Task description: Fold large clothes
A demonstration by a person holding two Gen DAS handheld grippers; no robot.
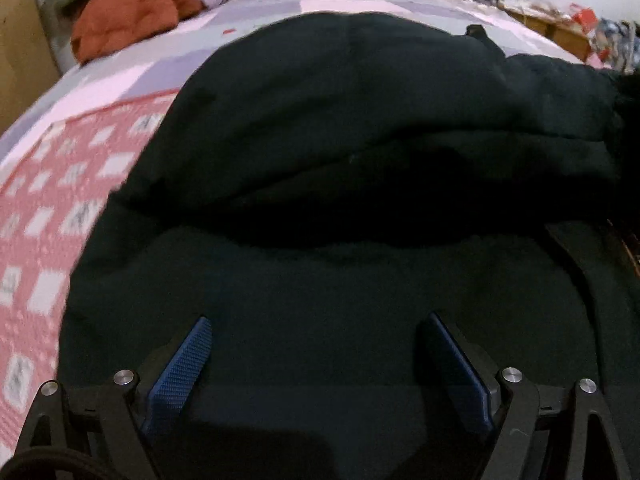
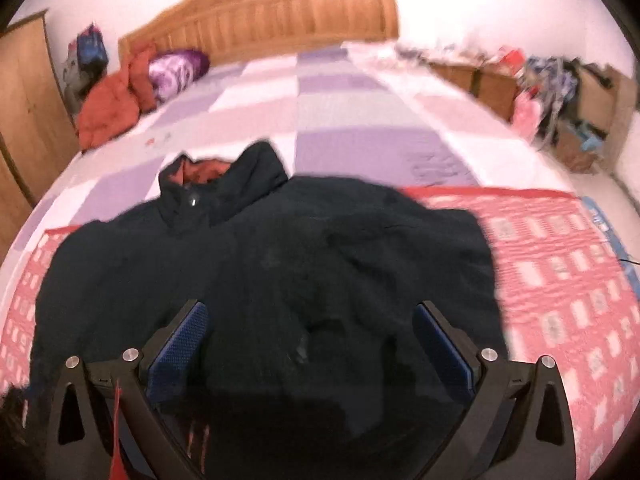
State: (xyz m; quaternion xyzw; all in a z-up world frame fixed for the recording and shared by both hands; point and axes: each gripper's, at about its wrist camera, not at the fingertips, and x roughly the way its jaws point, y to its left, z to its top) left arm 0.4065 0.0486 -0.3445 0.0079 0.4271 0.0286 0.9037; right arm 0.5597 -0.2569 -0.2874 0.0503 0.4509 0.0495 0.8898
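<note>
Dark coat fabric (image 1: 320,152) fills nearly all of the left wrist view, lying directly under the lens, and in the right wrist view the same coat (image 2: 272,264) spreads across the middle of the frame on the bed, its collar (image 2: 208,184) raised toward the upper left with a rust-coloured lining showing inside. Beneath it the bed (image 2: 340,120) runs up the frame, covered in a purple and white checked sheet, with a pink patterned blanket (image 2: 560,272) across the lower half on both sides of the coat. At the top stands a wooden headboard (image 2: 280,16). An orange-red garment (image 2: 116,100) and a purple bundle (image 2: 176,70) lie in the upper left of the bed. At the bottom edge of each view, the left claw (image 1: 320,332) and the right claw (image 2: 310,320) both stand wide apart over the coat, blue pads (image 1: 180,372) bare, nothing gripped between them.
</note>
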